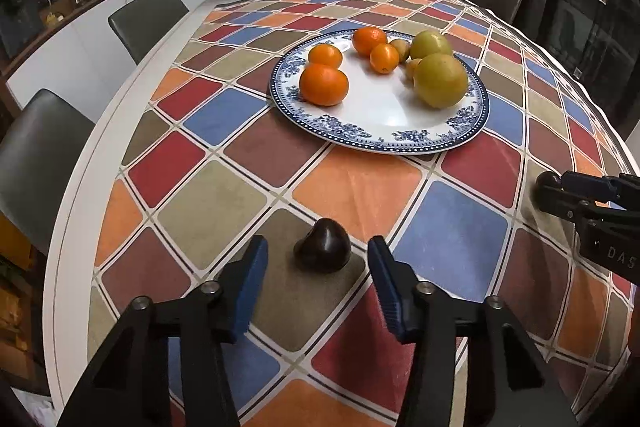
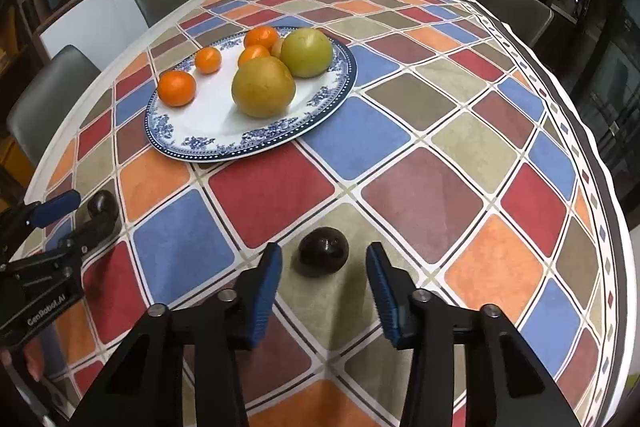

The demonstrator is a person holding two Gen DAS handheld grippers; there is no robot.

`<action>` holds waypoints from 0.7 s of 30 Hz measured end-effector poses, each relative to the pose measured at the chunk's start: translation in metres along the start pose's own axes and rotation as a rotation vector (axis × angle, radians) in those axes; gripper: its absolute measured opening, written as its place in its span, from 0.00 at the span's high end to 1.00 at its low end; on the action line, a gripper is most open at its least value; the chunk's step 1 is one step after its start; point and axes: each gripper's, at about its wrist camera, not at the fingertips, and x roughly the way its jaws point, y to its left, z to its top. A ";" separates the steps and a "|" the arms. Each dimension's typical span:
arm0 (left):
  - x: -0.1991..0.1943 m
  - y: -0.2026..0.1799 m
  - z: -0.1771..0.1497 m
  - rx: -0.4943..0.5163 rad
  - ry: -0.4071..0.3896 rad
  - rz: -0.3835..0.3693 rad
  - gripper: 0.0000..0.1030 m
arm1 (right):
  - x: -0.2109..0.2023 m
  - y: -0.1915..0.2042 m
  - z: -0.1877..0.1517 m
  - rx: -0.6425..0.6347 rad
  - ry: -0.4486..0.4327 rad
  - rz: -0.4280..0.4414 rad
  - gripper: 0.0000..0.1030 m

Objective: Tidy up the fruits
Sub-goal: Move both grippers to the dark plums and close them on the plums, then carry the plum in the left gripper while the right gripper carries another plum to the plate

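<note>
- On a checked cloth over a long white table point(image 1: 132, 75), we find two dark fruits yet to join the others on the blue-rimmed plate point(image 1: 372, 141).
- Already gathered on that plate: several oranges point(image 1: 323, 83), a pair of large yellow-green fruits point(image 1: 440, 79) and a few smaller yellowish ones tucked between them.
- By our reckoning the job is well along, with only the two strays on the cloth left to move.
- Our left gripper point(image 1: 318, 259) sits low over the nearer left dark fruit point(image 1: 323, 246); its blue fingers point(image 1: 256, 267) flank the fruit with cloth visible on both sides, so nothing is gripped.
- Our right gripper point(image 2: 323, 259) frames the right dark fruit point(image 2: 324, 251) the same way, its fingers point(image 2: 380, 275) standing apart from the skin and holding nothing.
- Both strays lie on tan squares near the table's front edge, well apart from each other and short of the plate.
- Each fruit looks almost black with a dull sheen; the left one is lumpy and slightly pointed, the right one rounder.
- We judge them small and smooth enough to roll or slip under an off-centre pinch.
- What kind of fruit they are we cannot tell.
</note>
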 end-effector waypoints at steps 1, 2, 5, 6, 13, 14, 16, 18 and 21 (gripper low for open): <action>0.002 -0.001 0.000 -0.001 0.007 0.000 0.57 | 0.001 -0.001 0.000 0.005 0.002 0.001 0.58; 0.002 -0.001 0.000 -0.002 0.012 -0.002 0.59 | 0.001 -0.002 0.000 0.008 0.004 0.002 0.59; 0.004 0.000 -0.002 -0.009 0.020 -0.007 0.64 | 0.004 -0.002 -0.001 0.005 0.010 0.004 0.66; 0.004 0.000 -0.002 -0.013 0.020 -0.009 0.69 | 0.004 -0.002 -0.001 0.003 0.011 0.003 0.66; 0.003 0.002 -0.002 -0.025 0.016 -0.027 0.70 | 0.004 0.003 -0.002 -0.026 0.002 0.001 0.72; 0.002 0.002 -0.003 -0.024 0.013 -0.029 0.70 | 0.003 0.003 -0.002 -0.027 -0.001 0.001 0.73; -0.004 0.000 -0.003 -0.019 -0.002 -0.038 0.70 | 0.002 0.002 -0.002 -0.025 -0.003 0.009 0.73; -0.008 -0.003 -0.002 -0.016 -0.010 -0.041 0.70 | -0.002 0.002 -0.002 -0.024 -0.012 0.022 0.73; -0.017 -0.005 -0.002 -0.015 -0.027 -0.050 0.70 | -0.010 0.002 -0.001 -0.027 -0.033 0.040 0.73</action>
